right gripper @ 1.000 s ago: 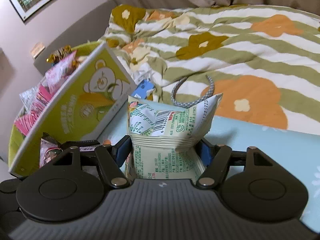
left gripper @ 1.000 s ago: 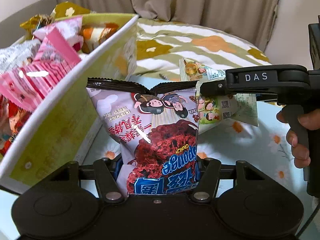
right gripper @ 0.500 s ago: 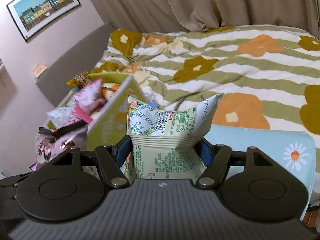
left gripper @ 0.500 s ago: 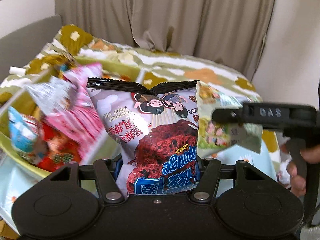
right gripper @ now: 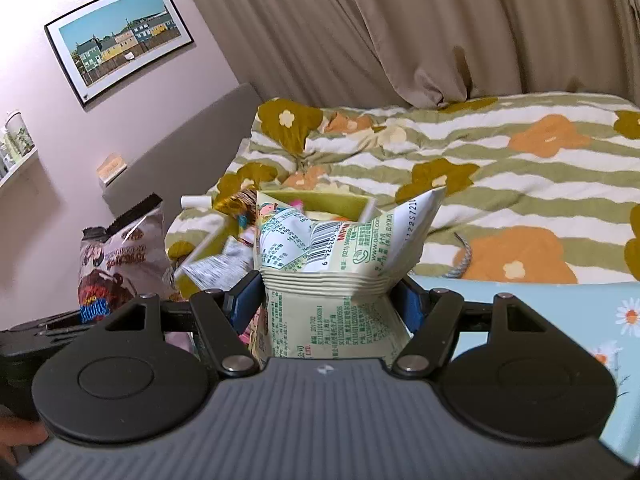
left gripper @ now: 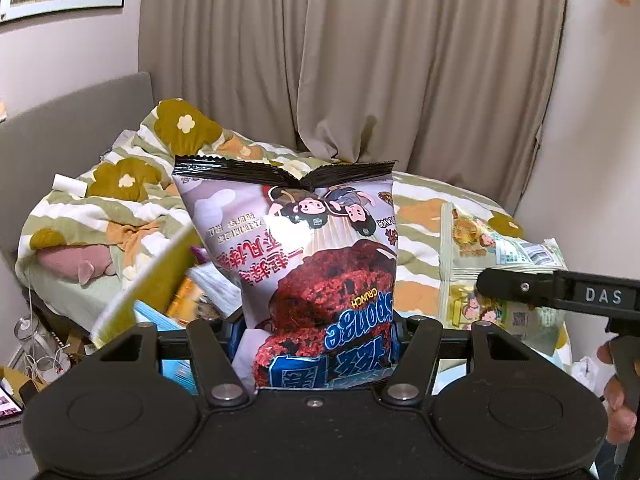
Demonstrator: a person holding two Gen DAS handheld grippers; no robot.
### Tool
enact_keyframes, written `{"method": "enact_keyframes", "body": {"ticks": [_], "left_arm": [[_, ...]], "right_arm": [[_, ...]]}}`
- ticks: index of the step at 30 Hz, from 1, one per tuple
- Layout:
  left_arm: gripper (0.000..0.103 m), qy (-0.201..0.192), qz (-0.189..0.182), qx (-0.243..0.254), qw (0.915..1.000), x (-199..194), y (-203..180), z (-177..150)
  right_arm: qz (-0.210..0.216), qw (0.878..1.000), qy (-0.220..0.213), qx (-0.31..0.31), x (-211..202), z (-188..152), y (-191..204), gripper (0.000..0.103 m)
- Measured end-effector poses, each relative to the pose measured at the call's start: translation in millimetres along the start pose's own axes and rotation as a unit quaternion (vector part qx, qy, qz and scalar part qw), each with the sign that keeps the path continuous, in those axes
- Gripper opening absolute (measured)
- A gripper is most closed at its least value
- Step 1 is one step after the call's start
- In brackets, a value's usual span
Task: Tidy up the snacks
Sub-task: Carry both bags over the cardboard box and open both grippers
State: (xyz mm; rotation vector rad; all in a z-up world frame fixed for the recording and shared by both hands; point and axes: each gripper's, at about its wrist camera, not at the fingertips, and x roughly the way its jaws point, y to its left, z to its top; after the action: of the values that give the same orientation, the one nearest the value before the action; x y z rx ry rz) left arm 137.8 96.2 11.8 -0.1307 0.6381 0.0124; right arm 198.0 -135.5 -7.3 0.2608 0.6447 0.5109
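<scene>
1. Left wrist view: the left gripper has its jaws pinching the purple cookie bag near its lower end, so the bag stands upright with its black crimped seal on top, clear of everything below.
2. To the left of that bag and lower down, the blurred green rim of the snack box shows, with loose packets inside it.
3. Right of the purple bag, the pale green snack bag hangs in the right gripper, the two bags near each other but apart.
4. Right wrist view: those jaws are pinching the green bag across its middle, barcode side up, and the snack box sits just behind it, in front of the bed.
5. My read: both bags are raised high to clear the box wall before dropping in; lowering over the opening comes next.
</scene>
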Motion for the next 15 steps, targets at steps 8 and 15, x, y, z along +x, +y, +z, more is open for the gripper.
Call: {"method": "enact_keyframes", "body": {"ticks": [8,15], "left_arm": [[0.065,0.007,-0.034,0.019,0.9992,10,70,24],[0.065,0.039,-0.081,0.051,0.9946,46,115,41]], "right_arm": [[-0.032,0.999,-0.016,0.014,30,-5,80,0.084],[-0.073,0.996,-0.019,0.036,65,-19,129,0.084]]}}
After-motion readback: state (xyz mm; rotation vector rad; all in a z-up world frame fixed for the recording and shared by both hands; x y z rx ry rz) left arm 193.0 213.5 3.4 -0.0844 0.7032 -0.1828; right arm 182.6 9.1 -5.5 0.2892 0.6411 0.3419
